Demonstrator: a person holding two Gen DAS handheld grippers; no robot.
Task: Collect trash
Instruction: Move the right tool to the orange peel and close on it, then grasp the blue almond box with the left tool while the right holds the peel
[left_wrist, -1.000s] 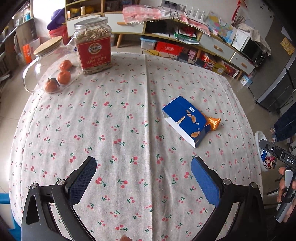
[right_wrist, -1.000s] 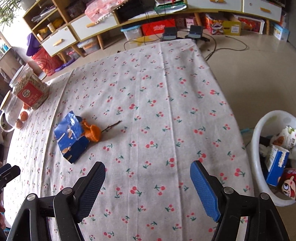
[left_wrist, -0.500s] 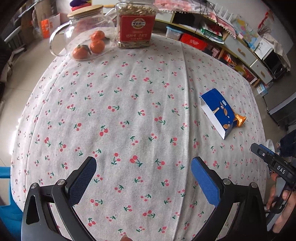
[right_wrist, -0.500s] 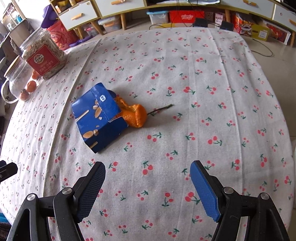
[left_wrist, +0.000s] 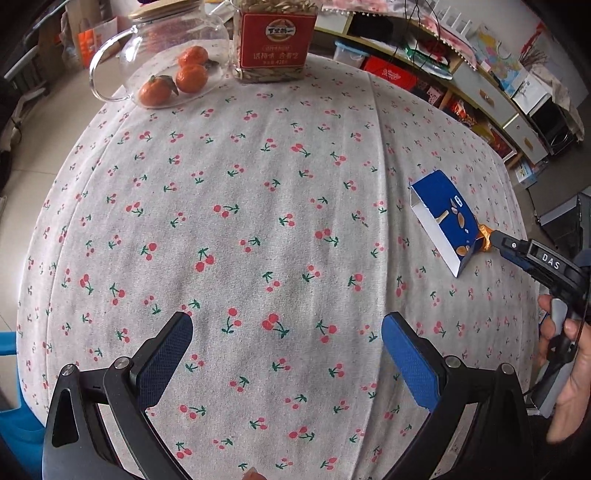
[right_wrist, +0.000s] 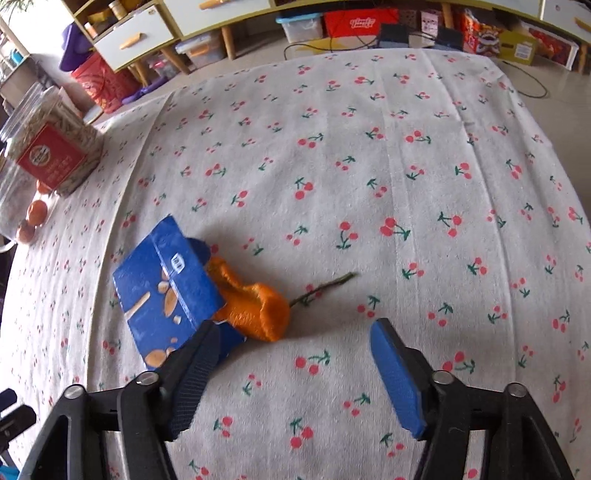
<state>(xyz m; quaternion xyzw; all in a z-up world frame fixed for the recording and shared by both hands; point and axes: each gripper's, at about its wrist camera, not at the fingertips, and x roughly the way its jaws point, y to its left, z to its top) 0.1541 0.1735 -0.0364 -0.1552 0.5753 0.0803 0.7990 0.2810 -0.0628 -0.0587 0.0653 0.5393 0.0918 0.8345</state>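
A flattened blue snack box (right_wrist: 162, 291) lies on the cherry-print tablecloth (right_wrist: 369, 166), with a crumpled orange wrapper (right_wrist: 255, 306) against its right end and a thin dry stem (right_wrist: 321, 288) beyond. My right gripper (right_wrist: 294, 326) hangs just short of the wrapper. Its jaws are closing, the left fingertip (right_wrist: 207, 332) overlaps the box's near corner, and no pad presses on anything. In the left wrist view the box (left_wrist: 447, 218) is at the right, with the right gripper's tip (left_wrist: 498, 238) at the wrapper (left_wrist: 485, 236). My left gripper (left_wrist: 287, 321) is open over bare cloth.
A seed jar with a red label (left_wrist: 273, 40) and a glass jug (left_wrist: 110, 55) beside three tangerines (left_wrist: 190, 77) stand at the table's far left corner. Shelves and drawers (right_wrist: 147, 33) line the wall behind. A hand (left_wrist: 565, 369) holds the right gripper's handle.
My right gripper has come down and forward to the box and orange wrapper, and its jaws have narrowed. The left gripper has sunk a little and rolled, still open.
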